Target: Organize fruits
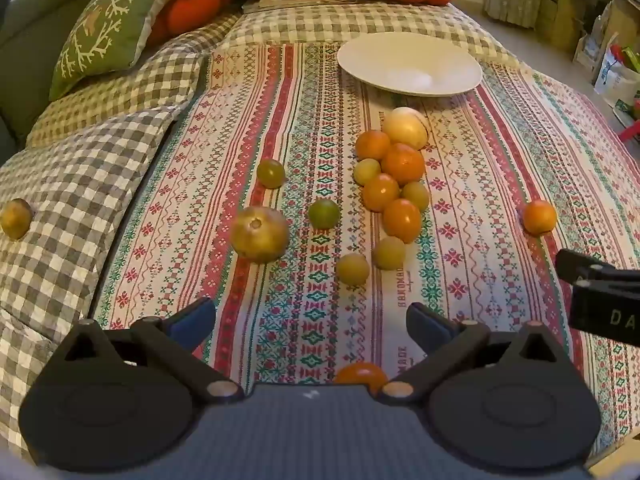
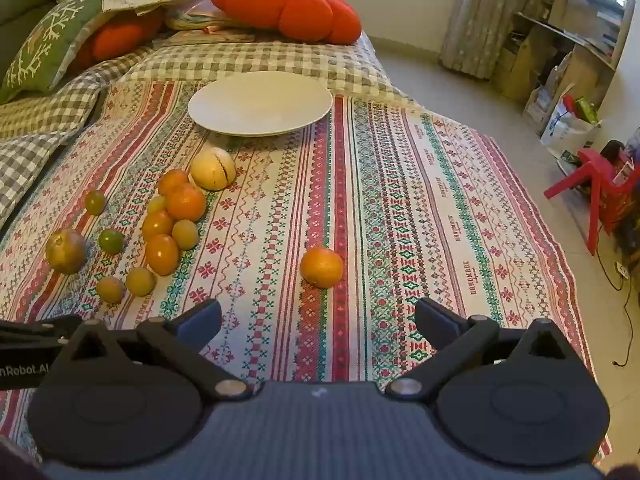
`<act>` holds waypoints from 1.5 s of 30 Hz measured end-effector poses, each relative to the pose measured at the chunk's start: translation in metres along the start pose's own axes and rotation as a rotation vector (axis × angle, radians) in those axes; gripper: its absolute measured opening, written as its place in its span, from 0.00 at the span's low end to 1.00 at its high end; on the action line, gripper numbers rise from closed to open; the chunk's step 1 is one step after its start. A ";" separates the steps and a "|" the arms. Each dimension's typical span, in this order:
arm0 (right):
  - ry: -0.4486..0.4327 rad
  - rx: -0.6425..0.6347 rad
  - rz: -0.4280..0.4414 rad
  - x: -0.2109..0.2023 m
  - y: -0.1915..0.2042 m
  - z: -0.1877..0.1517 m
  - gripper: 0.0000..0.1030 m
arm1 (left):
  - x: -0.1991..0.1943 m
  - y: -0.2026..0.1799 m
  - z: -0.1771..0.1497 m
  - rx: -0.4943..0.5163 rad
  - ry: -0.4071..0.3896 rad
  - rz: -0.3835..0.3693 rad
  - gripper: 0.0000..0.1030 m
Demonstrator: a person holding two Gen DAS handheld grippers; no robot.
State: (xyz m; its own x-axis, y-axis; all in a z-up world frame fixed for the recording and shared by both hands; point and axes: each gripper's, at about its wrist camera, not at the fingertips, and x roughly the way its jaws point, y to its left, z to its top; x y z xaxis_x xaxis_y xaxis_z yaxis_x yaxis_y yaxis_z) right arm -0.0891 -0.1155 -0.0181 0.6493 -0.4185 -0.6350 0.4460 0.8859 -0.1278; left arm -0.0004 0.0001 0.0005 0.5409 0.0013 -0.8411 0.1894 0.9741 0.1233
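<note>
Left wrist view: far off to the left of your left gripper point(image 1: 310, 328) one greenish fruit point(image 1: 16, 218) sits alone on the checked quilt point(image 1: 72, 184). Ahead and slightly left lies the large russet fruit point(image 1: 259, 239), with small green ones beyond it. Straight ahead and a little right is the main cluster of oranges and yellow fruits point(image 1: 394, 184), and beyond that the white plate point(image 1: 410, 64) holds nothing (so by my reading the sorting has not begun, and every fruit is left to move). One orange point(image 1: 360, 374) peeks out just under the tool body, between the finger roots. Further right, a lone orange point(image 2: 322, 267) rests just ahead of your right gripper point(image 2: 318, 324). Both sets of fingers are spread wide, gripping and touching nothing, above the patterned cloth point(image 2: 400, 200).
</note>
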 end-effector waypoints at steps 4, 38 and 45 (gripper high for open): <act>0.006 -0.002 -0.004 -0.001 -0.001 0.000 1.00 | -0.002 -0.001 0.001 0.003 0.006 0.002 0.85; -0.003 -0.032 0.003 0.003 0.010 0.000 1.00 | -0.004 -0.003 -0.002 0.007 -0.008 -0.010 0.85; -0.006 -0.035 0.004 0.002 0.011 0.000 1.00 | -0.004 -0.003 -0.003 0.008 -0.008 -0.009 0.85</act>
State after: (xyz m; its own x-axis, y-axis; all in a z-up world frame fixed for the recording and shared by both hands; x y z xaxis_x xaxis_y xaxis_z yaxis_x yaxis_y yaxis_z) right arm -0.0825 -0.1064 -0.0205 0.6547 -0.4158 -0.6313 0.4213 0.8941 -0.1519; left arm -0.0052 -0.0021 0.0021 0.5455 -0.0093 -0.8381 0.2009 0.9722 0.1200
